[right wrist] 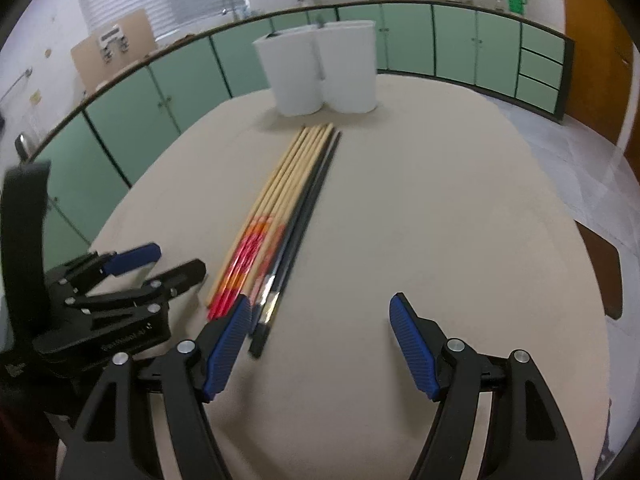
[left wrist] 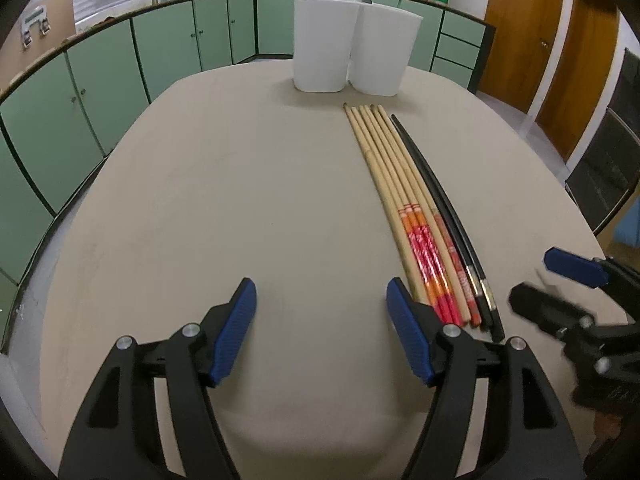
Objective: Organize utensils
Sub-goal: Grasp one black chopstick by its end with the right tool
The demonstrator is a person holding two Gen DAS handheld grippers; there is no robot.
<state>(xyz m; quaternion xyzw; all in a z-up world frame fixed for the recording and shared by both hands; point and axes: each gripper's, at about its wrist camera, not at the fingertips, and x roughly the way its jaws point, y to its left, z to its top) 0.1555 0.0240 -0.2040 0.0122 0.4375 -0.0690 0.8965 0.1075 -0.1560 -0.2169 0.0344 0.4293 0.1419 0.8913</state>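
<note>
Both claws hang low over the near edge of the beige counter (left wrist: 240, 168), and neither one holds anything. The left claw (left wrist: 322, 312) is spread wide over bare surface, its right finger just beside the near ends of the chopsticks. The right claw (right wrist: 320, 328) is spread as well, its left finger close against the same ends from the other side. The wooden chopsticks (left wrist: 384, 184) lie side by side in a tidy row, their red and orange printed ends toward me, and the black chopsticks (left wrist: 436, 196) lie along their right flank, touching or nearly so. All of them point toward the two white holders (left wrist: 320, 44) standing together at the far side of the counter. Something dark pokes up between or behind the holders, though I cannot tell what it is or whether it sits inside. As I judge it, the sorting has hardly begun: every chopstick I can see is still flat on the counter, and each must be picked up and stood in a holder.
</note>
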